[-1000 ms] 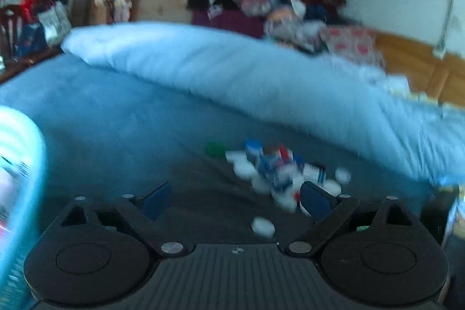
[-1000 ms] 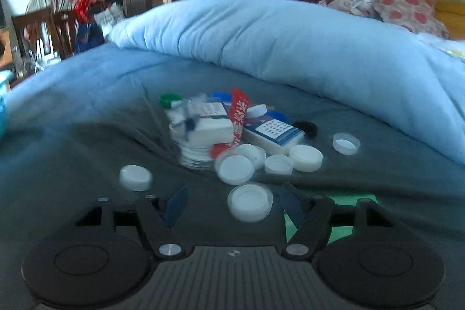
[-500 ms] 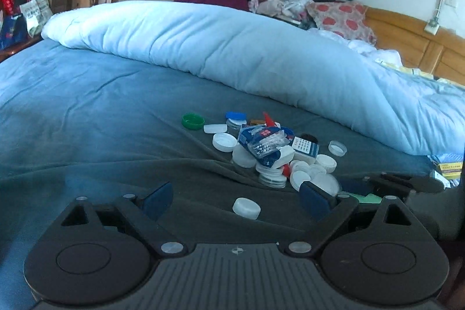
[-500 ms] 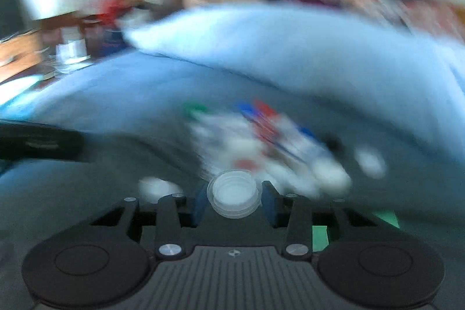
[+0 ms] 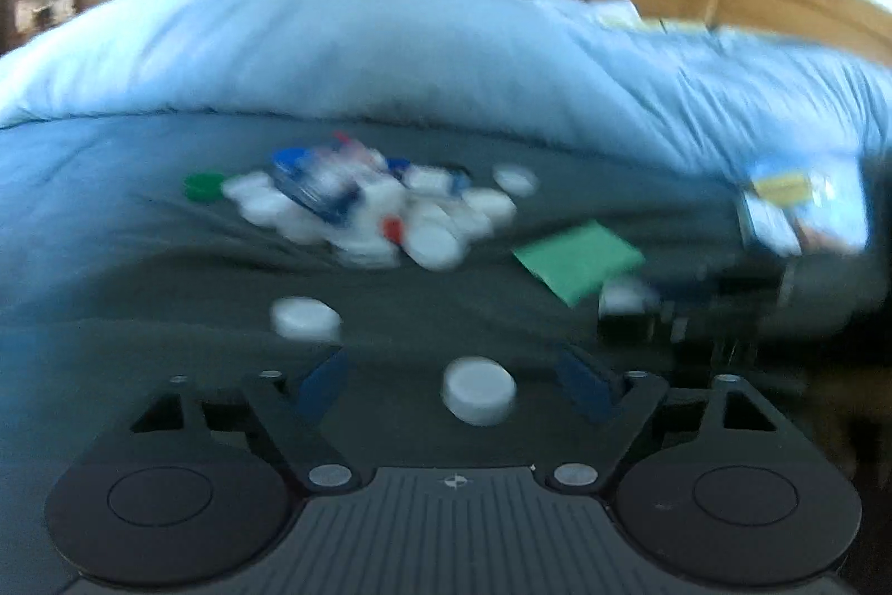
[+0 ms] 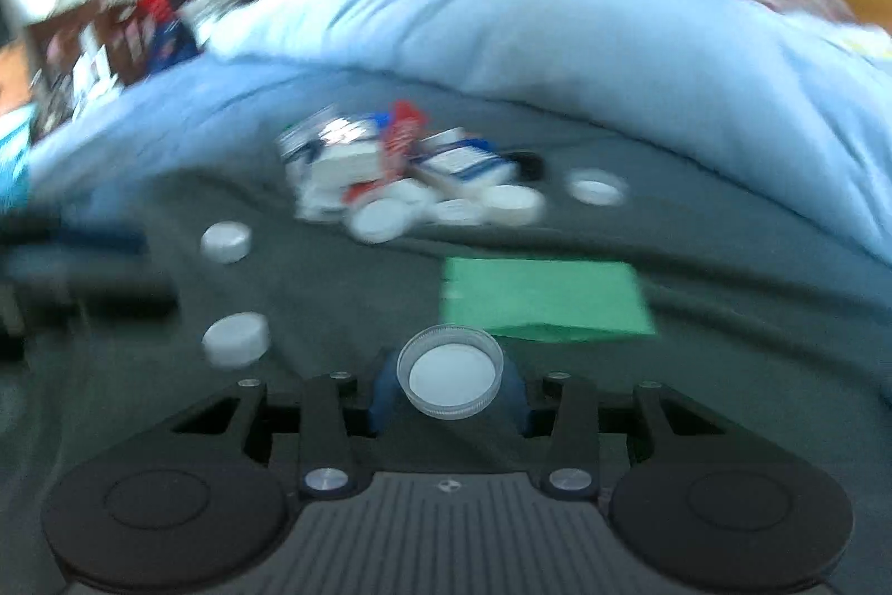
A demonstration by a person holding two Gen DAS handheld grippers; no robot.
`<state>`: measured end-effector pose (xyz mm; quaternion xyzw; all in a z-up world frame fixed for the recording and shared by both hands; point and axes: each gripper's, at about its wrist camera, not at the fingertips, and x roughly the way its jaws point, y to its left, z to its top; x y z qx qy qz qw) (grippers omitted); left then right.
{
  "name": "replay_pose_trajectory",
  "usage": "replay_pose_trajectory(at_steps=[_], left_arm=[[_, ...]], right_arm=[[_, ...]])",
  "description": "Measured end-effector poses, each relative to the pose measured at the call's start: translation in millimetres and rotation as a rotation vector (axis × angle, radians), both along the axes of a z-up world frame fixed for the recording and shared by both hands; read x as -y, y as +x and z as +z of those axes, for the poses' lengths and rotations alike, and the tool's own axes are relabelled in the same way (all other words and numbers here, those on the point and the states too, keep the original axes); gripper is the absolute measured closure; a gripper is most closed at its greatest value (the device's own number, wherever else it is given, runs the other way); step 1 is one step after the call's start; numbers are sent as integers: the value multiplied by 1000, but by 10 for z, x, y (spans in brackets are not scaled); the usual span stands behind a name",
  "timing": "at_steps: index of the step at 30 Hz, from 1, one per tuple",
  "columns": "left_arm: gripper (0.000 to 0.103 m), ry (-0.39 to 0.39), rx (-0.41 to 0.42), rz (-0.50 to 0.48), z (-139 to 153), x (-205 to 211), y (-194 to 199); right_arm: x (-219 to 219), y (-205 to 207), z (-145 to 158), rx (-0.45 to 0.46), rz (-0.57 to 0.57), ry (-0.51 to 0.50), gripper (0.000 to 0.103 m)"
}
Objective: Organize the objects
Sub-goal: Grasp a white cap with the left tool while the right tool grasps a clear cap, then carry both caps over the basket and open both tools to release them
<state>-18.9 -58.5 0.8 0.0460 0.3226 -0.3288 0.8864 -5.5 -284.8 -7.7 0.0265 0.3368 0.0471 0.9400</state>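
While the right wrist view shows the right gripper (image 6: 449, 386) clamped on a clear ribbed plastic lid (image 6: 449, 377) at lower centre, only the left wrist view shows the left gripper (image 5: 454, 386), whose jaws have just been closing, standing apart around a round white plastic cap (image 5: 479, 397) without touching it. Both views show the blurred heap of white caps and small packets (image 5: 357, 204) at mid-frame on the dark grey bed sheet (image 5: 167, 294), a flat green paper sheet (image 6: 543, 296) right of it, and bare sheet between heap and grippers. A rolled pale blue duvet (image 5: 390, 54) bounds the far side.
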Motion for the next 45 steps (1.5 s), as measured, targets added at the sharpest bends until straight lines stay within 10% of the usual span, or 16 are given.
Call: replay_pose_trajectory(at_steps=[12, 25, 32, 45], left_arm=[[71, 33, -2, 78, -170, 199, -13], [71, 8, 311, 756, 1702, -1933, -301], [71, 16, 162, 1114, 1735, -3376, -541], [71, -9, 70, 1134, 1518, -3727, -514]], right_arm=[[10, -91, 106, 46, 12, 25, 60], [-1576, 259, 1672, 316, 347, 97, 60], [-3054, 424, 2219, 278, 626, 158, 60], [-4268, 143, 2179, 154, 768, 111, 60]])
